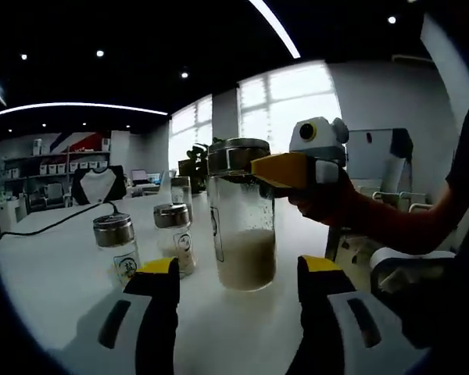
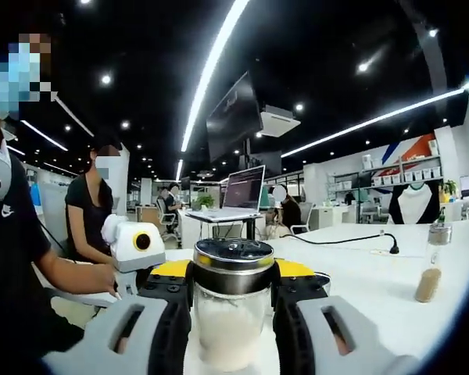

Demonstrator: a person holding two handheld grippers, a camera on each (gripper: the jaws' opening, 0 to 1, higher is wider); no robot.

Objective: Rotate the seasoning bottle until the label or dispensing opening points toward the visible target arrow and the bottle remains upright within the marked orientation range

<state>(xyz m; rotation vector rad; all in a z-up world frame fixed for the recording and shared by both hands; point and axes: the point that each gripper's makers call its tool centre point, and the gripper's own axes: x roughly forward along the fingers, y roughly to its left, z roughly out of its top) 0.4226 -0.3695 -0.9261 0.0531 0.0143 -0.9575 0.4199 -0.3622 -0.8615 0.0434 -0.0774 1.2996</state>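
- Seasoning bottle (image 1: 241,215), tall clear glass with a metal lid, stands upright on the white table (image 1: 55,273), roughly a third full of pale granules.
- Left gripper (image 1: 238,273) has its jaws spread wide and holding nothing; the bottle stands just beyond them, between the tips.
- Right gripper (image 2: 233,291) has its jaws closed against the bottle's neck, under the lid.
- Two small jars (image 1: 116,246) with metal lids stand beside it.
- Farther off, a slim shaker (image 2: 431,273) holds brownish grains.
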